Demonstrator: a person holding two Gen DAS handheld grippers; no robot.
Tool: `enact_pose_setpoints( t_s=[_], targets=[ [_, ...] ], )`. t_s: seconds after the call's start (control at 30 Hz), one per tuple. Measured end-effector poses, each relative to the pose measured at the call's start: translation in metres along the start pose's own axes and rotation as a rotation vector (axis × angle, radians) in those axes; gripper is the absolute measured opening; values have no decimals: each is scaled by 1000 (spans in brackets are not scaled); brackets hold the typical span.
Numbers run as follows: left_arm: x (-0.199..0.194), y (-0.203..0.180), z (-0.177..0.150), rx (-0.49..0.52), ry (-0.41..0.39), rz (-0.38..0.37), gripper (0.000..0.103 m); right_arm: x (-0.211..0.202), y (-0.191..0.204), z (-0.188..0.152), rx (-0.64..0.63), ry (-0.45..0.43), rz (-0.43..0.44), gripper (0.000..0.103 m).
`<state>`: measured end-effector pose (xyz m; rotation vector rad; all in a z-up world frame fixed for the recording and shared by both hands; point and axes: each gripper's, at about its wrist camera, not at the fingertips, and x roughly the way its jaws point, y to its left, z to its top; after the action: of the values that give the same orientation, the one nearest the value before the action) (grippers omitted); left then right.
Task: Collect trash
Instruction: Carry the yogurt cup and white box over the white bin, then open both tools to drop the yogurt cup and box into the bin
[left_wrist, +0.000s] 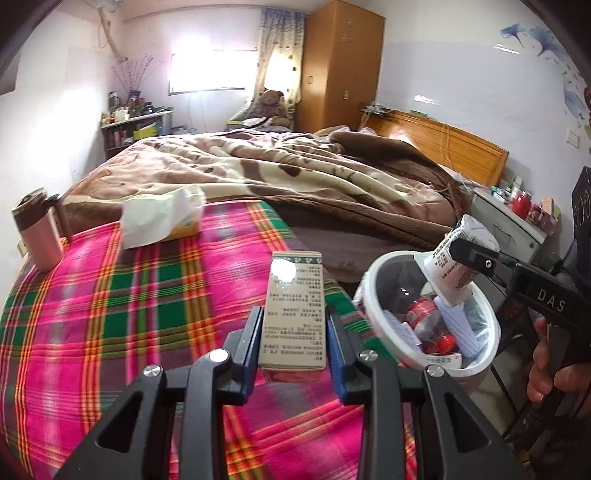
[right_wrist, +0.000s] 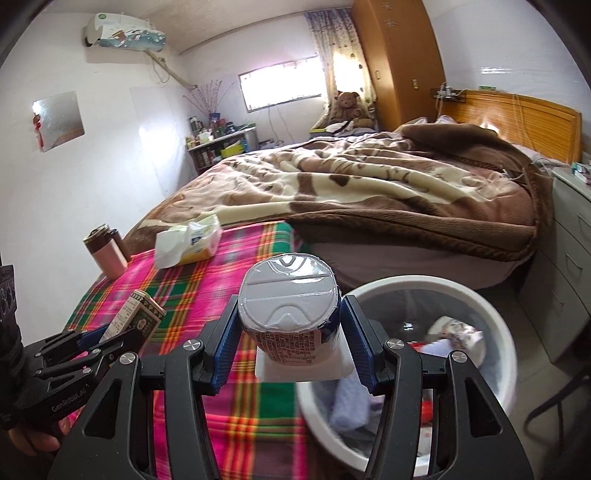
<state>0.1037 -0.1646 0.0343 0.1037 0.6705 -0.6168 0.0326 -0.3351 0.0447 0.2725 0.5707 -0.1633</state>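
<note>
The left gripper (left_wrist: 293, 343) clamps a medicine box (left_wrist: 293, 310). The right gripper (right_wrist: 291, 339) grips a yogurt cup (right_wrist: 290, 306) above the white bin (right_wrist: 491, 295), likely for dropping.

From my left camera, the carton (left_wrist: 293, 314) in the left tool (left_wrist: 293, 347) hides its own near end behind the pads, and its print is too small for me to read. The bin (left_wrist: 373, 291) is partly covered by the cup (left_wrist: 452, 266); what lies inside is a jumble I can't sort out. From my right camera, the bin's (right_wrist: 495, 306) near rim runs behind the right tool (right_wrist: 295, 350) and its contents are blurred. The shelf (right_wrist: 221, 144) on the far side holds bottles too small to tell apart.
</note>
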Motion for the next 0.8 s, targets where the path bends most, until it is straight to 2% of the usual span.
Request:
enact_pose_setpoints(
  t_s=[0.37,0.6,0.8],
  targets=[
    [32,-74,4,67,46,-104,33,-6,-55,-2,53,20,-113,55],
    [55,-110,2,101,80,-126,34,1,-84,-7,79,60,-155,55],
    [68,-127,-2,107,95,-133,34,9,-94,-10,80,98,-163,55]
  ],
)
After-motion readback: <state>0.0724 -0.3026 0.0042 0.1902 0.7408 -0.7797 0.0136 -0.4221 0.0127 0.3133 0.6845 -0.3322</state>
